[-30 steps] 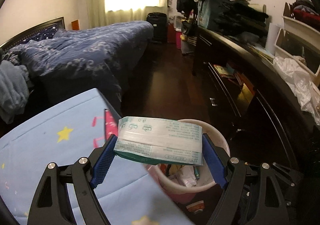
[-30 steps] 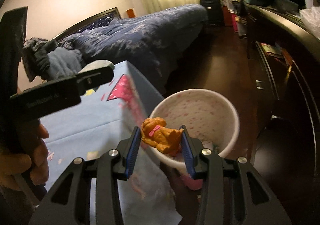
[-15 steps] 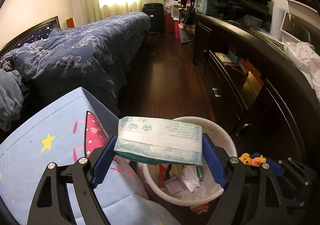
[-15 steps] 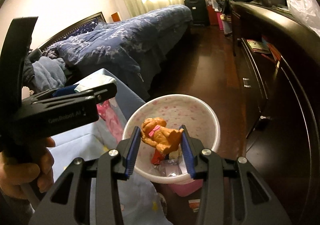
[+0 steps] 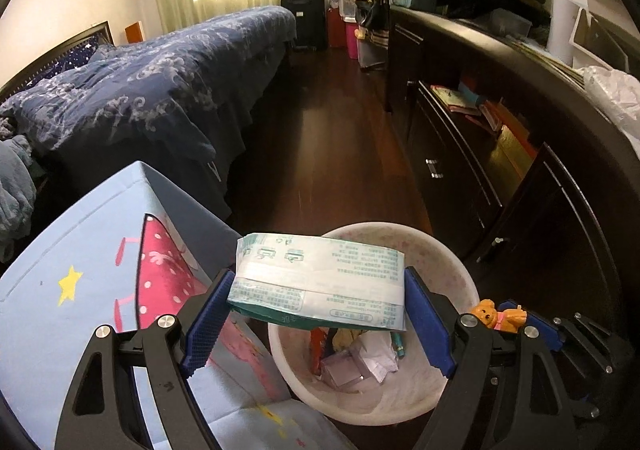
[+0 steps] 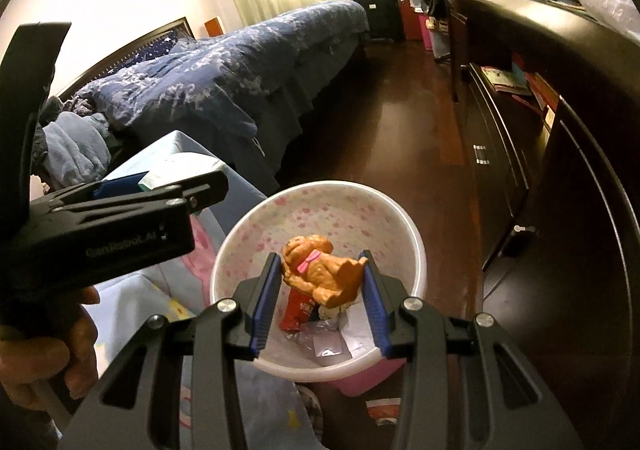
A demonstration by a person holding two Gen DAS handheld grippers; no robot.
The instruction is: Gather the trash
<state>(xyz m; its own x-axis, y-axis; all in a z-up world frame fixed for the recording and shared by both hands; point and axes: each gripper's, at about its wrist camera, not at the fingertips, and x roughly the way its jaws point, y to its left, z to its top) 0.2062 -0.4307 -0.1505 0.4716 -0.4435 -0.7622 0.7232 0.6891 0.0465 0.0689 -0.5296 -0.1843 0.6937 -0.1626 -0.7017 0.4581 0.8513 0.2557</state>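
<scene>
Between the blue pads of the left gripper [image 5: 318, 314], low in the centre of the left wrist view, a soft pack of tissues [image 5: 318, 282] is pinched by its two short ends and held level over the near rim of the waste bin [image 5: 460, 262]. Judged from its slack film wrap, the pack is light and compressible; an end-to-end hold suits it, though the glossy film could slide if the squeeze eased. Low in the centre of the right wrist view, the right gripper [image 6: 320, 290] is closed on a small orange toy dog [image 6: 324, 270] with a pink bow, pads pressing its flanks. It looks rigid, light and smooth, so a grip across the body is the sound one. The toy hangs directly above the bin's open mouth. The bin is a round white tub with a faint pink speckle inside and a pink outer wall; it already holds crumpled paper [image 5: 374, 358], a red wrapper [image 6: 298, 308] and clear film [image 6: 324, 334], roughly a shallow layer at the bottom. At lower left of both views a pale blue cloth with a star print [image 5: 72, 282] covers a surface abutting the bin. Both items appear ready for release; the tissue pack sits nearer the rim and risks catching it.
</scene>
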